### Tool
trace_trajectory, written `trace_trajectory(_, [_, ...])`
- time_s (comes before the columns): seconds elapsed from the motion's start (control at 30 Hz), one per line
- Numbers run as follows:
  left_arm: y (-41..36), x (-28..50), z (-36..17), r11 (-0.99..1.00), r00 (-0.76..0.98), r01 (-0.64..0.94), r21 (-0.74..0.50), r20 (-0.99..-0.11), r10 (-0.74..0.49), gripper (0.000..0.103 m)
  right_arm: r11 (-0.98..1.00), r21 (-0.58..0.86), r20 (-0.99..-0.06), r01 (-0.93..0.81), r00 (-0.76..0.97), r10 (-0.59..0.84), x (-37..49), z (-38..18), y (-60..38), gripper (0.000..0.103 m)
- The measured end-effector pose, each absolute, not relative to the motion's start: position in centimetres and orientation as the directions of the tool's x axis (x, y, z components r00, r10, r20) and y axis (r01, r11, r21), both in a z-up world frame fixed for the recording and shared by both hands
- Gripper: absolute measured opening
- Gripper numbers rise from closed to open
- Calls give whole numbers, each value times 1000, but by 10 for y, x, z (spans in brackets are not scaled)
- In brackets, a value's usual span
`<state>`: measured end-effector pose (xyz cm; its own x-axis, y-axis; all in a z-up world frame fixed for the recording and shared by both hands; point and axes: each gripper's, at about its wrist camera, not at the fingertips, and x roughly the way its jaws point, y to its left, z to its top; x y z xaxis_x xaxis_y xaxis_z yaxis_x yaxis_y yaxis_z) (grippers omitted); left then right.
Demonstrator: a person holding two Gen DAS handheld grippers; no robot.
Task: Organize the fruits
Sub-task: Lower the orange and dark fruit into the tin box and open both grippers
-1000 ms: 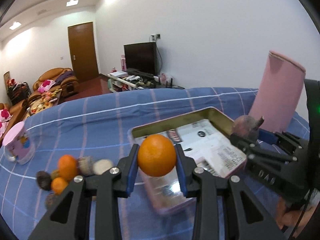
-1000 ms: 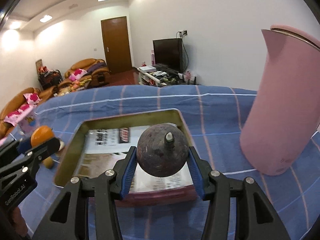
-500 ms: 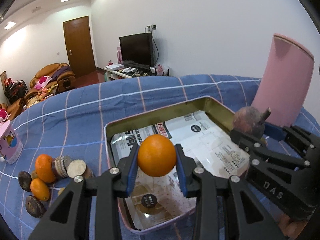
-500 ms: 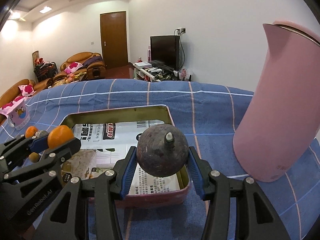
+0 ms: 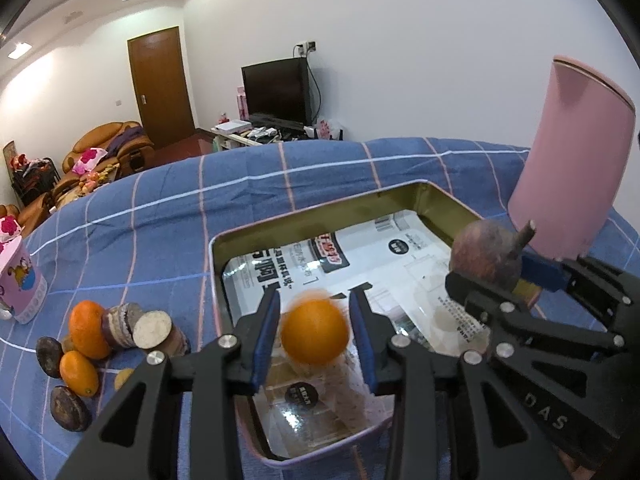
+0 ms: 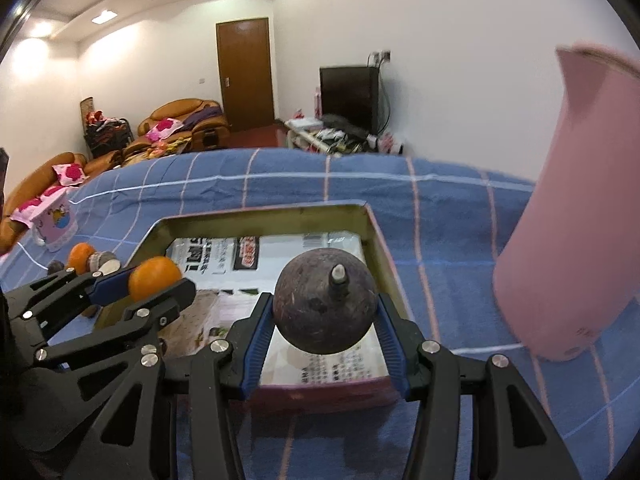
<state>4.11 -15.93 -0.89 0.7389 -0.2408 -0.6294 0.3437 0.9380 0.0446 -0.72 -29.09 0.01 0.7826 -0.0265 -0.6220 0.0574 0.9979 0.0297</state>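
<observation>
The left gripper [image 5: 314, 334] was opening, dropping the orange [image 5: 315, 335] into the tin [image 5: 320, 216]. The right gripper [image 6: 325, 322] clamped a mangosteen [image 6: 325, 307], due for release over the tin next.

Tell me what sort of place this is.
Most likely a home living room. A television stands on a low stand against the wall, padded brown sofas sit near a wooden door, and the work surface is a table under a blue checked cloth.
</observation>
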Motion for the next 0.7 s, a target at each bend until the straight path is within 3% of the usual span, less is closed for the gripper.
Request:
trace_trajectory(0.13, [-157,41,-7,946,752,321,48,-620,-224,51,997,44,-622,69,782,-27,-7,-1,-292,52])
trace_trajectory(0.2, [-153,40,-7,953,761,301,46,-614,-210,62,995,54,-620,79,784,-29,-9,0,-293,52])
trace_trajectory(0.27, [-149,38,-5,954,767,299,30,-602,-222,64,993,80,-615,81,788,-15,-11,0,-295,53])
trace_trajectory(0.33, [-145,35,-3,959,779,281,37,-592,-205,75,990,110,-603,87,798,-3,-13,1,-298,53])
trace_trajectory(0.4, [-141,33,-1,965,798,259,41,-572,-189,96,988,109,-585,111,811,-26,-16,5,-299,53])
trace_trajectory(0.43, [-138,30,2,966,810,255,37,-555,-192,99,987,105,-575,121,817,-38,-18,7,-300,53])
trace_trajectory(0.57, [-131,24,10,966,833,256,30,-513,-205,103,976,129,-505,174,859,-86,-29,15,-308,77])
trace_trajectory(0.7, [-132,22,11,964,844,257,68,-502,-190,103,971,140,-464,195,879,-110,-36,19,-310,78])
